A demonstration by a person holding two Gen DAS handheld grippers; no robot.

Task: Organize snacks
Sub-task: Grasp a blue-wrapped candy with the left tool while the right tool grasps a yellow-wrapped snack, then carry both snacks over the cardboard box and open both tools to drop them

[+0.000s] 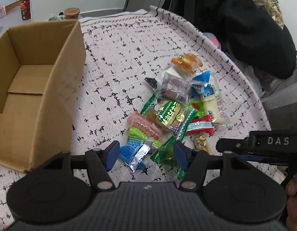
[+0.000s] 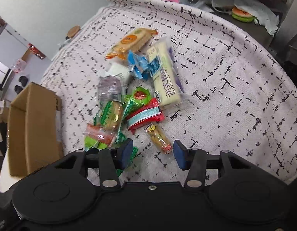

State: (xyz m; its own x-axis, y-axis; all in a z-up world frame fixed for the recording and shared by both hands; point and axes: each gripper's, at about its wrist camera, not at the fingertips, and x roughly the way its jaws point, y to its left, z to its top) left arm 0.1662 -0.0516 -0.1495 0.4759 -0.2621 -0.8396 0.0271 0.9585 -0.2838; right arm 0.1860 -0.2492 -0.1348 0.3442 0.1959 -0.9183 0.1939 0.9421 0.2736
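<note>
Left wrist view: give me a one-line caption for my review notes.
Left gripper straddling a blue packet at the near edge of the snack pile, empty cardboard box alongside on the cloth.

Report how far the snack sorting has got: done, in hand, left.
Done: nothing shows in the cardboard box; its visible floor is bare. In hand: left gripper straddles a blue packet, right gripper a small biscuit-stick packet, neither gripped. Left: the whole snack pile on the cloth.

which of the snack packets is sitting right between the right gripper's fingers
The small clear packet of golden biscuit sticks, lying just below the red packet with the pale blue band. It alone lies in the gap of the right gripper; the other packets lie further off.
</note>
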